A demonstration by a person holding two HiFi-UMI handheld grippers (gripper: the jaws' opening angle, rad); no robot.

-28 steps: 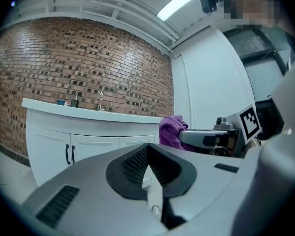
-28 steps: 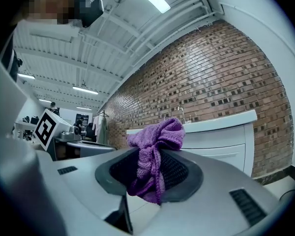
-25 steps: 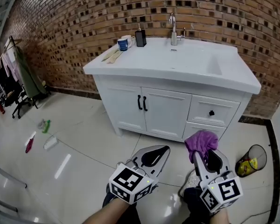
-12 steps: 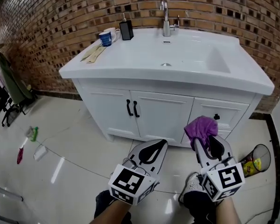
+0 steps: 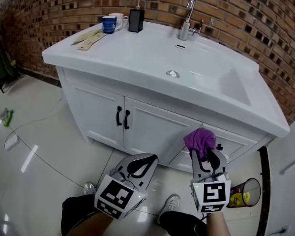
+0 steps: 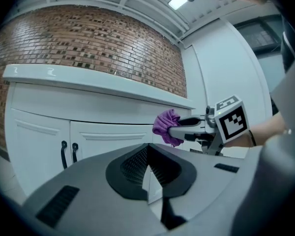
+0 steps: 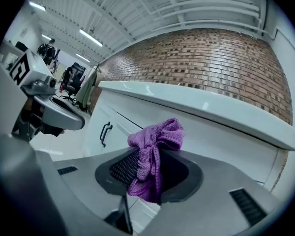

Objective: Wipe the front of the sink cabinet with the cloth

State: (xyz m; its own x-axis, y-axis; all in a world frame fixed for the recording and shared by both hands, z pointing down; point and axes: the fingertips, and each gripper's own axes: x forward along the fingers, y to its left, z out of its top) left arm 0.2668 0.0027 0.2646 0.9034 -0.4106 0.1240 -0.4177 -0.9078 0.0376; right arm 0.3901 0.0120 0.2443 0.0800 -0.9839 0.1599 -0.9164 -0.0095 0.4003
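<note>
Clamping right gripper [image 5: 205,156] jaws on the bunched purple cloth [image 5: 200,140]; holding the cloth near the cabinet [image 5: 96,109] front, below the sink [image 5: 137,53] edge, right of the door handles [image 5: 122,118]; contact not determinable; holding left gripper [image 5: 140,163] jaws together, gripping nothing, lower left, apart from the cabinet.

Washroom setting: white sink cabinet [image 5: 96,114] against a brick wall [image 5: 246,18], tiled floor [image 5: 49,146]

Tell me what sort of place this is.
Probably a washroom corner inside a larger workshop or office hall: a white sink cabinet with a faucet stands against a brick wall, and the right gripper view shows an open ceiling with strip lights.
</note>
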